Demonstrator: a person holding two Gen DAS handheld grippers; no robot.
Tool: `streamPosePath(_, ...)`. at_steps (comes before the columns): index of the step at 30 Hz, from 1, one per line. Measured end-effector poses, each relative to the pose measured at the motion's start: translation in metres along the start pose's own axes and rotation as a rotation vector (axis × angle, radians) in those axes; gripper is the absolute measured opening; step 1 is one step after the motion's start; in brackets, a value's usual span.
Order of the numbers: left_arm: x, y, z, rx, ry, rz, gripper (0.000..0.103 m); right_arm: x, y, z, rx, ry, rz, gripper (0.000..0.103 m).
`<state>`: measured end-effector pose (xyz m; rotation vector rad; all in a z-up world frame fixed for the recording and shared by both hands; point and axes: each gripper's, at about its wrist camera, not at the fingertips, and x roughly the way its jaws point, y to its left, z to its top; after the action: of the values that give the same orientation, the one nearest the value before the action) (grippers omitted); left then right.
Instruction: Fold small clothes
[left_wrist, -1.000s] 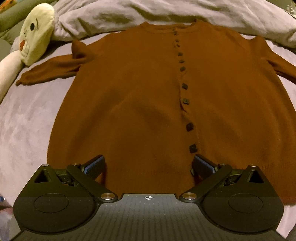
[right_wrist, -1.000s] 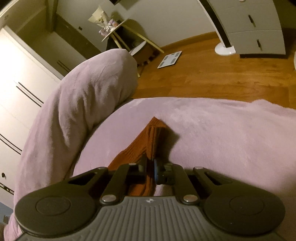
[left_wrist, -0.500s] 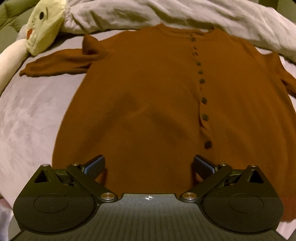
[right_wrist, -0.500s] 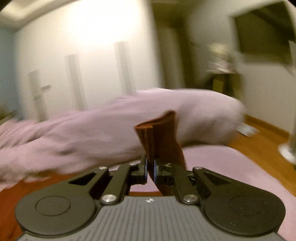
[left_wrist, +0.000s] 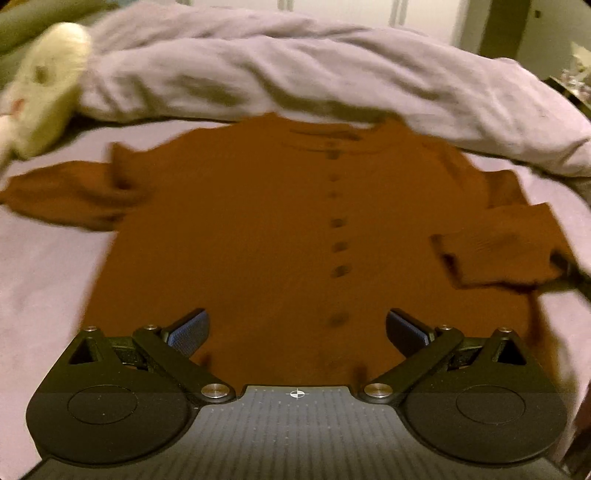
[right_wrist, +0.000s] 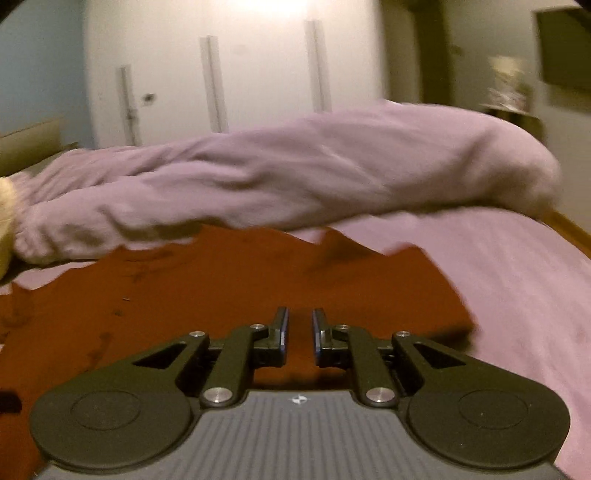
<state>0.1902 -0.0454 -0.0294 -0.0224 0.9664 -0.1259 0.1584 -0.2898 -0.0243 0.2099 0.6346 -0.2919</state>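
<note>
Left wrist: cardigan (left_wrist: 258, 236), seemingly unlabelled.

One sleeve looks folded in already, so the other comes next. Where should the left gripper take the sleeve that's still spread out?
Grip the sleeve at its cuff end, coming from the outer side. It lies flat and stretched away from the cardigan, so the cuff is a free edge to carry inward.

Black tongs (left_wrist: 295, 328) — blue ribbed pads (left_wrist: 188, 328), silver screws, grey ridged base.
</note>
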Motion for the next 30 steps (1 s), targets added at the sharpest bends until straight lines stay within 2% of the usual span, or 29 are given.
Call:
streamPosePath(3, 0.025, -0.028, 0.022, -0.012, 0.044, -0.060, 0.103, -0.011, -0.024, -0.004, 0.086, 0.014, -0.028, 0.015)
streamPosePath(6, 0.048, -0.059, 0.039, -0.016, 0.059, -0.123, 0.103, -0.020, -0.042, -0.011, 0.154, -0.009, -0.005, 0.026)
streamPosePath(8, 0.060, -0.076, 0.044, -0.011, 0.074, -0.179, 0.103, -0.018, -0.048, -0.017, 0.167, -0.003, 0.032, 0.026)
streamPosePath(10, 0.071, -0.091, 0.048, 0.007, 0.073, -0.175, 0.102, -0.011, -0.050, -0.020, 0.206, 0.012, 0.068, 0.026)
streamPosePath(12, 0.082, -0.101, 0.050, 0.006, 0.110, -0.183, 0.088, -0.009, -0.053, -0.021, 0.235, 0.015, 0.081, 0.026)
streamPosePath(13, 0.089, -0.103, 0.051, -0.007, 0.139, -0.196, 0.073, -0.009, -0.055, -0.021, 0.236, 0.010, 0.084, 0.026)
streamPosePath(14, 0.095, -0.104, 0.051, -0.026, 0.166, -0.205, 0.066, -0.010, -0.056, -0.021, 0.232, 0.002, 0.084, 0.026)
streamPosePath(16, 0.103, -0.104, 0.049, -0.058, 0.175, -0.204, 0.066, -0.011, -0.059, -0.020, 0.232, -0.015, 0.086, 0.026)
streamPosePath(18, 0.105, -0.105, 0.051, -0.066, 0.165, -0.218, 0.058, -0.010, -0.063, -0.020, 0.253, -0.015, 0.092, 0.026)
streamPosePath(20, 0.105, -0.106, 0.053, -0.083, 0.182, -0.250, 0.039, -0.008, -0.066, -0.020, 0.270, -0.009, 0.096, 0.026)
streamPosePath(24, 0.114, -0.099, 0.053, -0.190, 0.221, -0.336, 0.032, -0.006, -0.067, -0.019, 0.276, -0.012, 0.095, 0.026)
streamPosePath(26, 0.119, -0.094, 0.052, -0.239, 0.235, -0.329, 0.016, -0.006, -0.066, -0.019, 0.276, -0.013, 0.095, 0.026)
streamPosePath(27, 0.121, -0.092, 0.052, -0.255, 0.243, -0.328, 0.012, -0.006, -0.065, -0.019, 0.273, -0.013, 0.094, 0.026)
streamPosePath(30, 0.113, -0.088, 0.059, -0.225, 0.231, -0.331, 0.006, -0.006, -0.064, -0.020, 0.269, -0.013, 0.088, 0.026)
